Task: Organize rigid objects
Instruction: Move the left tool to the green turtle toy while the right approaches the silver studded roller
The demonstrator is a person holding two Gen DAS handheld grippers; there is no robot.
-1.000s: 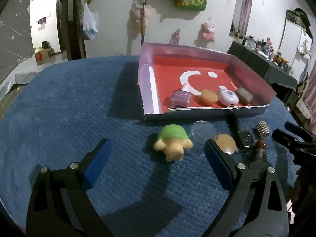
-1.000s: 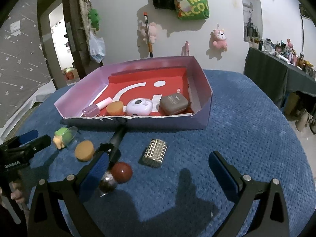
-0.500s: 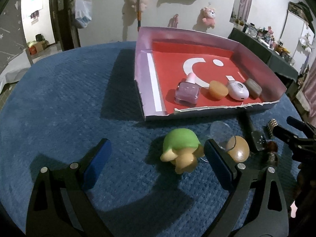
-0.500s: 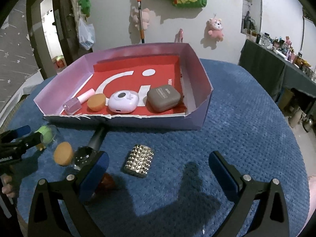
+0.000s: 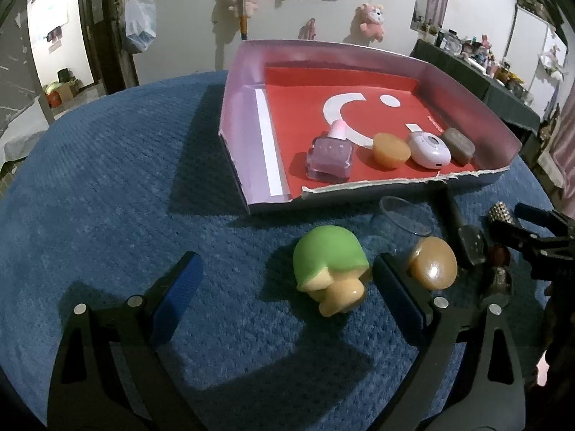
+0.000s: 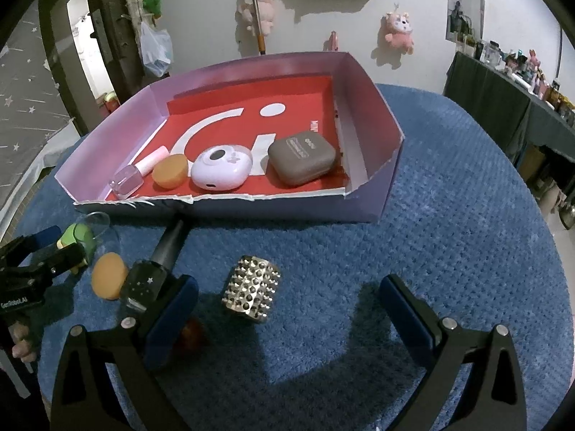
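The left gripper [image 5: 284, 287] is gaping wide around the green turtle toy [image 5: 330, 273], whose head is pointing toward the camera. The right gripper [image 6: 287, 309] is gaping wide near the studded silver block [image 6: 251, 289]. Everything is sitting on a blue fuzzy cloth [image 6: 449, 244]. Farther back, the red box [image 6: 363, 82] is holding four small things. Plush toys are hanging on the white wall.

Home room, plush toys [image 6: 398, 28] on wall, cluttered dresser [image 5: 478, 72], doorway [image 5: 46, 43]

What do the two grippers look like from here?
Both match: the left gripper and right gripper have black triangular cut-out frames, silver screws and blue pads inside each finger. The left one's body carries small white lettering, seen in the right wrist view. No cables or sleeves show.
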